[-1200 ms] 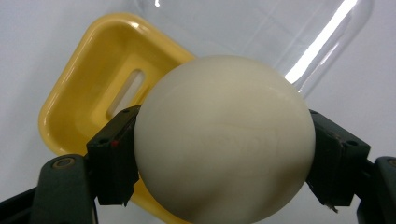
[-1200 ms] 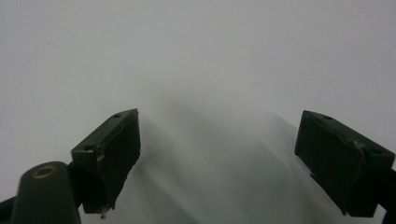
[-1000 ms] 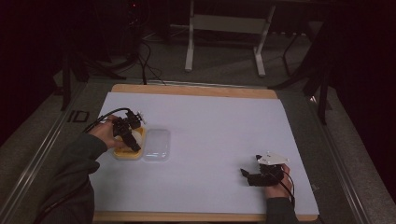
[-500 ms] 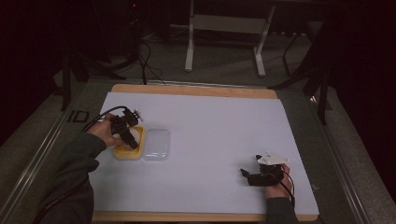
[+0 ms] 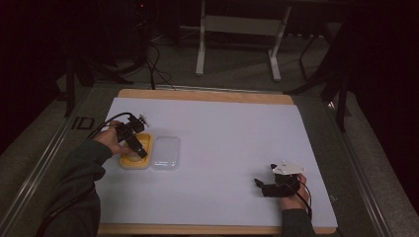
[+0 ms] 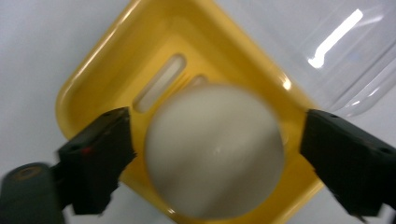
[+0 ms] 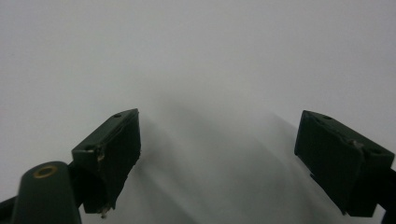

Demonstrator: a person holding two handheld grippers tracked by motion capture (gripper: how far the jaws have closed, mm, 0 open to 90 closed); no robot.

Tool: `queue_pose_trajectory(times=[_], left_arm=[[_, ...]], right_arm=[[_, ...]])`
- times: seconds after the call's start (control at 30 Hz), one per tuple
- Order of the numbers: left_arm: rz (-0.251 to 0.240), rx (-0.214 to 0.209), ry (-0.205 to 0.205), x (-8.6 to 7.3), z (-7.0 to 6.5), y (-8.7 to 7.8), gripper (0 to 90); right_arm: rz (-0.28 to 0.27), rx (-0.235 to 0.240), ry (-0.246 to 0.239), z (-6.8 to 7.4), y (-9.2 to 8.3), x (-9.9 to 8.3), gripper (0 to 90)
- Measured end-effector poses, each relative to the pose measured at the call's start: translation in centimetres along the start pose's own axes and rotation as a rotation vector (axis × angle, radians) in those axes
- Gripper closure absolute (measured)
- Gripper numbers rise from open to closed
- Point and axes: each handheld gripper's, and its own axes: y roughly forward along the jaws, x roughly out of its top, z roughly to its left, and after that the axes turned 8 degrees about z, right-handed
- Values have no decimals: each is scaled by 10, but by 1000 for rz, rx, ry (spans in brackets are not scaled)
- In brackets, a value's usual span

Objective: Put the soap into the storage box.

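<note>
Soap (image 6: 215,151), probably a round bar, sits in yellow dish (image 6: 100,81); our left hand-held gripper (image 6: 217,154) jaws have just been opening, pads clear. Right hand-held gripper (image 7: 217,154) released, idle. Next we lift away, fit clear lid (image 5: 165,153).

clear lid (image 5: 165,153) flanks yellow dish (image 5: 129,161); white sheet (image 5: 232,143) elsewhere open.

An egg (image 6: 215,151) lies in the tray (image 6: 100,72), lid (image 5: 165,153) just right of it.

Looks like a dim lab: white-covered worktop (image 5: 232,133) on wood, cables (image 5: 153,59) on the floor, metal stand legs (image 5: 237,44) behind.
</note>
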Motion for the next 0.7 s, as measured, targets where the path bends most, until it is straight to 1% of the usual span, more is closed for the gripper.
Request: queue_pose_trajectory(times=[0.03, 0.07, 0.1, 0.13, 0.27, 0.3, 0.4, 0.43, 0.47, 0.5, 0.53, 0.57, 0.6, 0.7], left_arm=[[-12, 2, -8, -1, 0, -2, 56], [-12, 2, -8, -1, 0, -2, 39], [-32, -2, 0, -3, 1, -5, 39], [-44, 1, -4, -3, 0, -6, 35], [-58, 25, 12, -6, 0, -13, 30], [-65, 21, 14, -6, 0, -15, 33], [-81, 24, 20, -8, -1, -19, 64], [-87, 17, 28, -8, -1, -20, 89], [-87, 17, 28, -8, -1, -20, 134], [-98, 22, 32, -10, -2, -23, 134], [-108, 16, 31, -10, -2, -24, 162], [-109, 14, 38, -11, -3, -25, 165], [-108, 19, 35, -11, -4, -25, 170], [-112, 30, 50, -11, -6, -28, 170]], right_arm=[[0, 0, -1, 0, 0, 0, 144], [0, 0, -1, 0, 0, 0, 144], [1, -1, -3, 0, 0, 0, 144], [1, -1, -3, 0, 0, 0, 144], [2, -2, -4, 0, 0, 0, 144], [2, -1, -4, 0, 0, 0, 144], [2, -1, -4, 0, 0, 0, 144], [2, -2, -3, 0, 0, 0, 144], [2, -2, -3, 0, 0, 0, 144], [2, -1, -3, 0, 0, 0, 144], [2, -1, -3, 0, 0, 0, 144], [2, -1, -3, 0, 0, 0, 144], [2, -2, -4, 0, 0, 0, 144], [2, -1, -4, 0, 0, 0, 144]])
